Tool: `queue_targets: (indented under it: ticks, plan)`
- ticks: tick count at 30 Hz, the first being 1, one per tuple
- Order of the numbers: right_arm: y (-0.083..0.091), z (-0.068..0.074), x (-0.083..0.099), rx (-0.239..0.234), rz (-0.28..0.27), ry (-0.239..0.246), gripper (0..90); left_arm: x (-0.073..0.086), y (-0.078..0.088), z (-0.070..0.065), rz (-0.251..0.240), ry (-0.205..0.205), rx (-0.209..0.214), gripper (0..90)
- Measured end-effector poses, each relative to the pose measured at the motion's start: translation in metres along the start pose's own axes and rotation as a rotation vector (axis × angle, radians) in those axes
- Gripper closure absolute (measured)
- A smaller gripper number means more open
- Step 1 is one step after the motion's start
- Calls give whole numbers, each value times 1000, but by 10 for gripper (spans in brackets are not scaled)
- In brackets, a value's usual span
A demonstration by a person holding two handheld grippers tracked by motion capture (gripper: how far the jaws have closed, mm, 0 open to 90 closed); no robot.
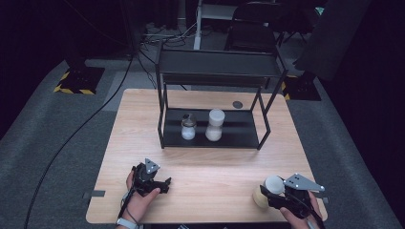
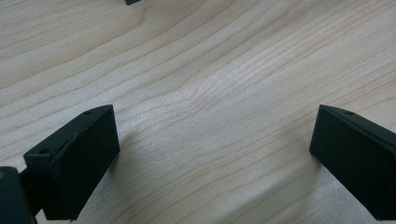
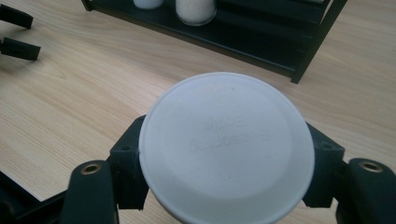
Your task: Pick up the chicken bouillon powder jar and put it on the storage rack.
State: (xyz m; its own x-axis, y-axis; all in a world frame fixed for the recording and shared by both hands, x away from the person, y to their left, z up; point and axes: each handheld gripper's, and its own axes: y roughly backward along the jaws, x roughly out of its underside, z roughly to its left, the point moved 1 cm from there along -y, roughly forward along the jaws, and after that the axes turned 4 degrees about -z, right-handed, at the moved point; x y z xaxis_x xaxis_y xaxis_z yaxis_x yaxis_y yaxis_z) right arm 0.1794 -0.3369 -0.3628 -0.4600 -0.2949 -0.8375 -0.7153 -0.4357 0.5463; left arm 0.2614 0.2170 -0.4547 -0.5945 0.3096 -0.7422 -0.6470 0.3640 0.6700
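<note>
The right hand-held gripper (image 1: pixel 265 196) was clamped on a white-lidded jar (image 3: pixel 226 147), jaws on either side beneath its lid. The left hand-held gripper (image 1: pixel 167 183) stood released on the bench (image 1: pixel 210 167), well apart.

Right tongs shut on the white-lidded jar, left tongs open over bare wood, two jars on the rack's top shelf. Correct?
No: the two jars stand on the rack's bottom shelf, per the high view. Right tongs shut on the white-lidded jar; left tongs open over bare wood.

The white lid (image 3: pixel 226 147) hides the jar under it in the right gripper view, and the bottom edge cuts the lid off. Raised letters on the lid are too faint to read. In the high view, the small dark round thing (image 1: pixel 237 104) on the far table is too small to tell.
</note>
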Motion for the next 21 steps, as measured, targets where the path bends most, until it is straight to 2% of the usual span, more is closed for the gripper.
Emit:
queue_targets:
  ticks: [10,21]
  plan:
    - [6,-8,-19,3,-16,10,335,1,2,3,4,-17,18,14]
    - [4,-17,-42,0,-42,28,335,3,4,3,1,-8,12,14]
